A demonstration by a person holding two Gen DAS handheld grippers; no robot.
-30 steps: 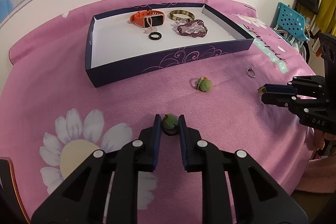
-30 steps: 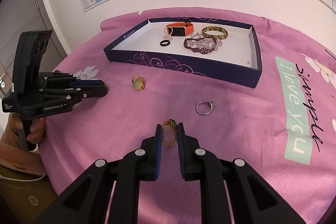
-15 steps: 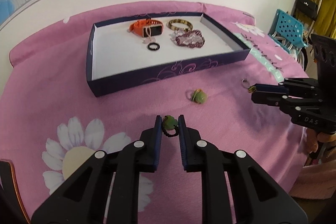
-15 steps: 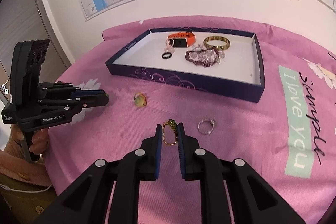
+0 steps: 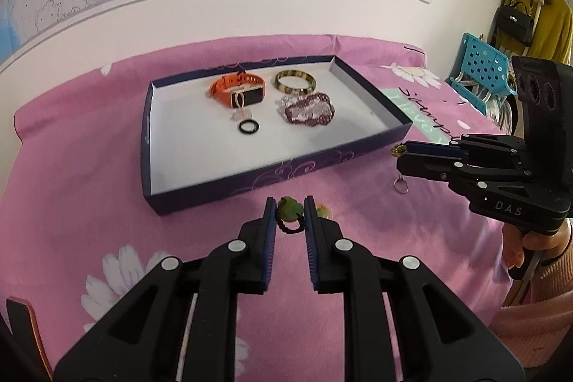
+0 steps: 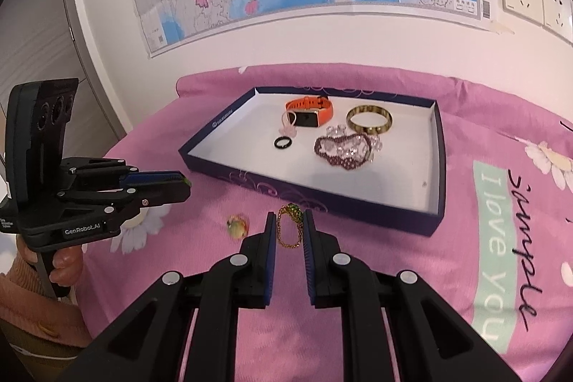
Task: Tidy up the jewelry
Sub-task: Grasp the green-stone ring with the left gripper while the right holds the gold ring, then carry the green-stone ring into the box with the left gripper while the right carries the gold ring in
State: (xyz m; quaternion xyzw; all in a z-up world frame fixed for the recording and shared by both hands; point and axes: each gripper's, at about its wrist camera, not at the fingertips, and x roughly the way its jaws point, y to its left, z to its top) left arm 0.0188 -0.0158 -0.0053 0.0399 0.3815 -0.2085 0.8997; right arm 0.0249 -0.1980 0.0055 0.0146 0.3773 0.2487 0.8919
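Note:
My left gripper point(image 5: 290, 215) is shut on a green-stone ring with a black beaded band point(image 5: 289, 211), held above the pink cloth just in front of the navy tray point(image 5: 250, 181). My right gripper point(image 6: 290, 228) is shut on a gold chain ring with a green stone point(image 6: 290, 221), also raised near the tray's front wall point(image 6: 286, 194). The tray holds an orange watch point(image 5: 238, 90), a gold bangle point(image 5: 295, 82), a purple bead bracelet point(image 5: 309, 108) and a black ring point(image 5: 248, 126). A green ring point(image 6: 237, 225) and a silver ring point(image 5: 401, 185) lie on the cloth.
The table wears a pink flowered cloth point(image 5: 89, 185) against a white wall with a map. A blue chair point(image 5: 483, 67) and hanging bags stand at the right. The right gripper also shows in the left wrist view point(image 5: 403, 156), and the left gripper in the right wrist view point(image 6: 184, 185).
Both grippers have risen and moved forward toward the tray, each still holding its ring. The tray now sits much closer in both views.

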